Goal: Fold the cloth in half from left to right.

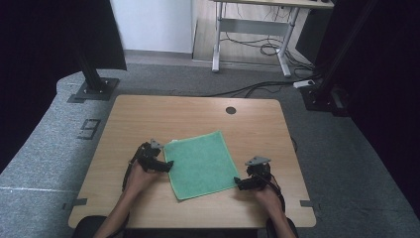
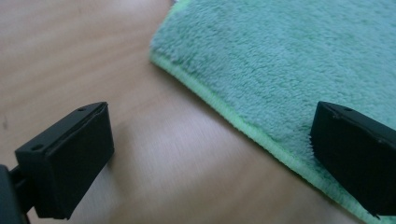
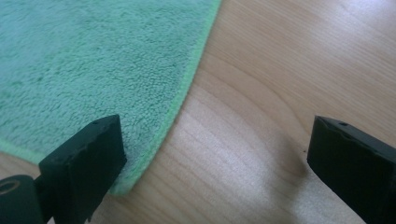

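Note:
A green fluffy cloth (image 1: 201,163) lies flat on the wooden table (image 1: 198,114), slightly turned. My left gripper (image 1: 167,166) is at the cloth's left edge, open; in the left gripper view its jaws straddle the stitched cloth edge (image 2: 243,123), one over wood, one over the pile. My right gripper (image 1: 238,183) sits at the near right corner, open. In the right gripper view the cloth's corner (image 3: 122,184) lies by one jaw and bare wood lies under the other.
A dark round hole (image 1: 231,110) sits near the table's far edge. Black frame posts (image 1: 91,74) stand on the grey carpet beyond the table, with cables and a desk frame (image 1: 252,29) farther back.

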Motion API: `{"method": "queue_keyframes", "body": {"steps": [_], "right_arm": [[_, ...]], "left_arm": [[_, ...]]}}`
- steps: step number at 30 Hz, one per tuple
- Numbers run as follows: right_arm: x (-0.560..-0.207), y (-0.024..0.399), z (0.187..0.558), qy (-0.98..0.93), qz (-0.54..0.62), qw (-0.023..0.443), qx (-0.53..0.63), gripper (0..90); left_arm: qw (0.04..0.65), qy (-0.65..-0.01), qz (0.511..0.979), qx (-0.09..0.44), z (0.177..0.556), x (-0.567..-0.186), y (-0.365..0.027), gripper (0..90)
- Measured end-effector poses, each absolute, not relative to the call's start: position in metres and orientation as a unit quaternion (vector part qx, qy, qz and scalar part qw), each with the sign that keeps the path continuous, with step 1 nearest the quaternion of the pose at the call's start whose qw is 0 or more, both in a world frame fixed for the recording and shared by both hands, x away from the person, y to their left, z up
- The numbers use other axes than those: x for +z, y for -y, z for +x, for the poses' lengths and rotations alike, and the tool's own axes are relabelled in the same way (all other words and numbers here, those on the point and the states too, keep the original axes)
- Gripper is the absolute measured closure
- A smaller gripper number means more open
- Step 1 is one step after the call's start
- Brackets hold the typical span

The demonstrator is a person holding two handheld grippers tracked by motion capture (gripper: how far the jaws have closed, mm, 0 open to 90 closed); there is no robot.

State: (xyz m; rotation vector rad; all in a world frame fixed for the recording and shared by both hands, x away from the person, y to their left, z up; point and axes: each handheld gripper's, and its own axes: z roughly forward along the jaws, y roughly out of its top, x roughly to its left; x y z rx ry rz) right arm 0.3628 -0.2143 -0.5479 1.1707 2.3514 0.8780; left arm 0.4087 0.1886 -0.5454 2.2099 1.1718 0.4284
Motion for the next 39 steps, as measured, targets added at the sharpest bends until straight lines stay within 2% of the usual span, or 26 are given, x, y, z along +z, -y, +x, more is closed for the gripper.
{"method": "queue_keyframes", "body": {"steps": [4, 11, 20, 36, 39], "right_arm": [[-0.548, 0.215, 0.364, -0.833, 0.417, 0.186, 0.313, 3.9], [-0.55, 0.217, 0.364, -0.828, 0.423, 0.178, 0.323, 3.9], [-0.552, 0.219, 0.364, -0.822, 0.431, 0.169, 0.332, 4.0], [-0.546, 0.216, 0.364, -0.837, 0.412, 0.168, 0.318, 5.8], [-0.54, 0.209, 0.364, -0.84, 0.402, 0.154, 0.329, 5.7]], "left_arm": [[0.29, -0.429, 0.84, 0.16, 0.403, -0.54, -0.192, 0.0], [0.313, -0.46, 0.811, 0.183, 0.434, -0.526, -0.205, 1.1], [0.309, -0.494, 0.792, 0.184, 0.46, -0.543, -0.215, 1.7], [0.304, -0.499, 0.79, 0.184, 0.464, -0.548, -0.216, 1.1], [0.305, -0.499, 0.79, 0.185, 0.464, -0.548, -0.216, 1.1]]}}
